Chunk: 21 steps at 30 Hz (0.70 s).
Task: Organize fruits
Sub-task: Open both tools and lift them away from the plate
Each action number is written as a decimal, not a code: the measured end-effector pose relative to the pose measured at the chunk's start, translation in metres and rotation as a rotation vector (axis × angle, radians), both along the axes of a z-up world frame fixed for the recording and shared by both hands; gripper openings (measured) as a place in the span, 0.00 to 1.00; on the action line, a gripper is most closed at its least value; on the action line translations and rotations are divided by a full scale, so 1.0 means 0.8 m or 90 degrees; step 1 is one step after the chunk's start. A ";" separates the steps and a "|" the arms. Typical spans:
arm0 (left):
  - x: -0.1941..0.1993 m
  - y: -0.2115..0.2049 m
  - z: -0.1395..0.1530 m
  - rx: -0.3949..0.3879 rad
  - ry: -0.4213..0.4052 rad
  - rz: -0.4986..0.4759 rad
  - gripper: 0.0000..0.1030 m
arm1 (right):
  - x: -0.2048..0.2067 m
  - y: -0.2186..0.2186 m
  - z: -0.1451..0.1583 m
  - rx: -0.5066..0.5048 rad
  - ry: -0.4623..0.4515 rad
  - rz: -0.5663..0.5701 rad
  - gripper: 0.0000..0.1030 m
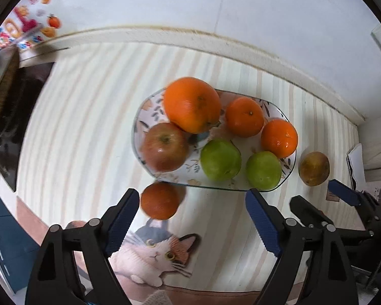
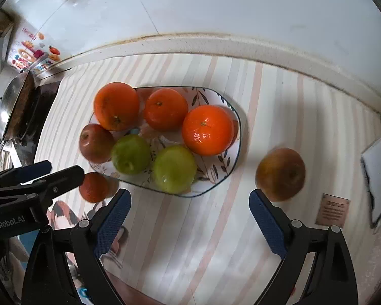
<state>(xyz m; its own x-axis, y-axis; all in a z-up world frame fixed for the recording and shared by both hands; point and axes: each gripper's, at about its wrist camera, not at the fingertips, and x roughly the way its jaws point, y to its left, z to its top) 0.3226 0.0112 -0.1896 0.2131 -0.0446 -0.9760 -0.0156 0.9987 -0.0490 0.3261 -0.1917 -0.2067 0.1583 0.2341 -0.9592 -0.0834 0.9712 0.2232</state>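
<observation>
Striped cat-print cloth (image 1: 89, 132), pan (image 2: 11, 106)

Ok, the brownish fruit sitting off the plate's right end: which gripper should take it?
Right. The brownish fruit lies just beyond the right gripper, whose jaws stand open and empty. The left gripper, also open, faces the small orange at the plate's other end.

Six fruits on plate (image 1: 149, 117); small orange (image 1: 160, 200) beside open left claw (image 1: 194, 218)

Plate (image 2: 210, 94) on bench (image 2: 279, 106), near its back edge, holding six fruits. One fruit (image 2: 280, 174) on bench right of plate; one fruit (image 2: 94, 186) at plate's front-left corner. Pan (image 2: 11, 106) far left.
</observation>
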 end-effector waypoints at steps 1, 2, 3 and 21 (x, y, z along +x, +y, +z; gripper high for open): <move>-0.004 0.000 0.004 0.002 -0.007 0.003 0.83 | -0.003 0.002 0.006 -0.001 -0.007 0.004 0.93; -0.011 0.000 0.010 0.004 -0.017 0.007 0.83 | -0.009 0.004 0.016 -0.007 -0.019 0.009 0.94; -0.017 0.000 0.017 0.007 -0.029 0.010 0.83 | -0.016 0.006 0.027 -0.010 -0.033 0.014 0.94; -0.148 0.020 0.130 0.005 -0.187 0.030 0.83 | -0.115 0.017 0.177 0.018 -0.169 0.047 0.94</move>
<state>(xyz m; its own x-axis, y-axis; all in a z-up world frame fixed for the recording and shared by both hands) 0.2040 0.0272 -0.0855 0.4877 -0.0198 -0.8728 -0.0489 0.9975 -0.0500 0.2343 -0.1780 -0.0655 0.3847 0.2799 -0.8796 -0.2125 0.9542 0.2107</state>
